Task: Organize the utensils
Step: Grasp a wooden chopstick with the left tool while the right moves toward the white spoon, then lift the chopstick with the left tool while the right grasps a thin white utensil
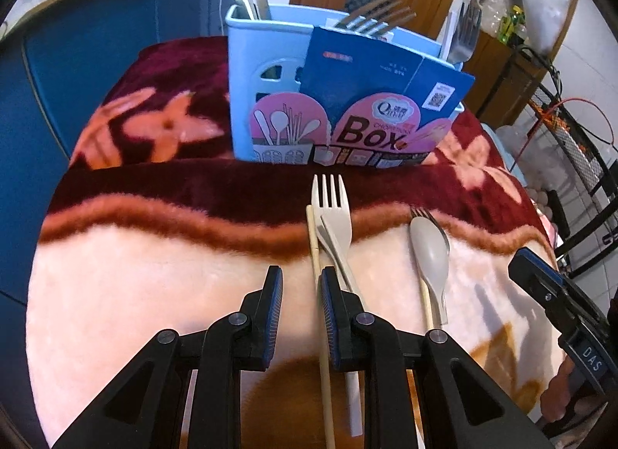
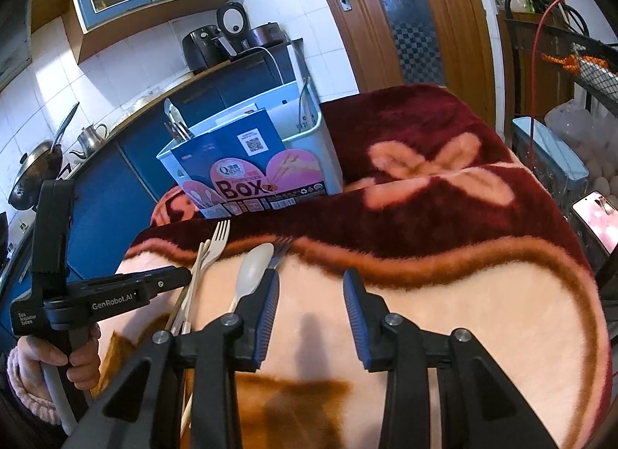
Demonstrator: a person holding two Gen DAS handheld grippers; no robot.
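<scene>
Left wrist view: left gripper [image 1: 299,286] fingers part-open, empty; chopstick [image 1: 316,255] lies just inside the right finger; right gripper [image 2: 311,288] wide open, empty.

Beige fork [image 1: 333,213]: handle runs under the left gripper's [image 1: 299,317] right finger, lower end hidden. Chopstick [image 1: 317,294] cut by the bottom edge of the left wrist view. Metal fork [image 1: 423,214] mostly covered by the grey spoon [image 1: 430,255]; only tines show. In the right wrist view the right gripper's [image 2: 309,313] left finger hides the spoon handle and the metal fork's shaft. Blue utensil box [image 1: 247,74]: front blocked by its cardboard sleeve [image 1: 370,101], compartments not visible, small print unreadable. Utensils standing inside show tops only. Phone [image 2: 596,217] cut at the right edge.
</scene>
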